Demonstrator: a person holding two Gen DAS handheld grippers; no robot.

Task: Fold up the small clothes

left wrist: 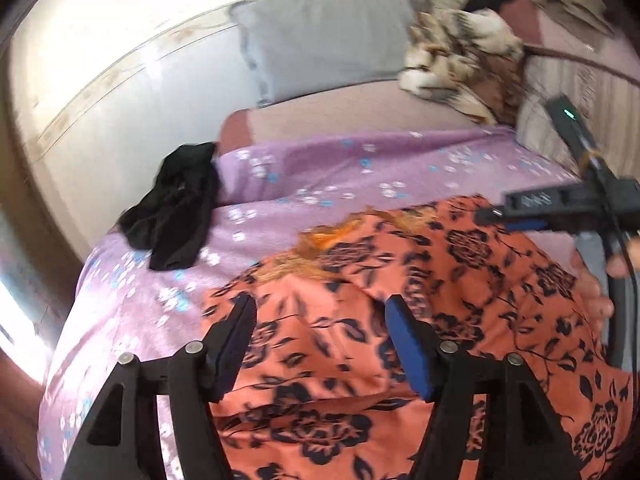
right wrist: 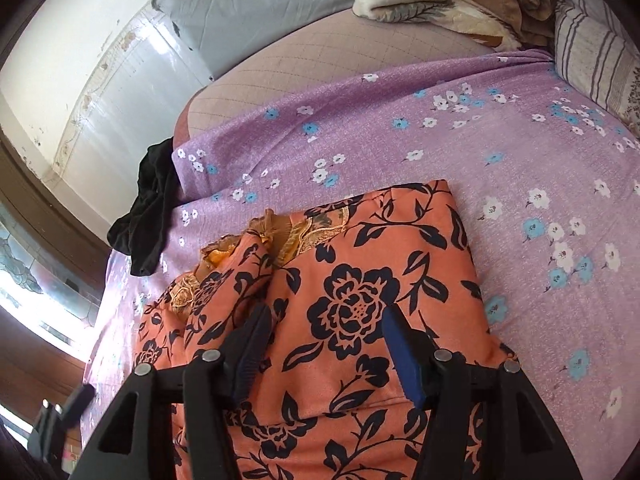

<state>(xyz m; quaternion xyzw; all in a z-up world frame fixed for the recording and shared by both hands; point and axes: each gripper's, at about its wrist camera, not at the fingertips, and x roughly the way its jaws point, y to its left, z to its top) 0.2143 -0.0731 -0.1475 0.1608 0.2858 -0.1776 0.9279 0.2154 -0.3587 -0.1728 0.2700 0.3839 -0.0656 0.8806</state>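
Note:
An orange garment with black flowers [left wrist: 400, 320] lies partly folded on the purple flowered bedsheet [left wrist: 320, 168]; gold lace trim shows at its far edge. It also shows in the right wrist view [right wrist: 360, 280]. My left gripper [left wrist: 322, 316] is open just above the garment's near part, holding nothing. My right gripper [right wrist: 326, 324] is open over the garment's middle, holding nothing. The right gripper's body also shows at the right of the left wrist view [left wrist: 560, 204], held by a hand.
A black garment [left wrist: 176, 208] lies crumpled at the bed's left edge, also in the right wrist view [right wrist: 148, 208]. A grey pillow [left wrist: 320, 40], a brown patterned blanket [left wrist: 460, 64] and a striped pillow [right wrist: 592, 52] lie at the back.

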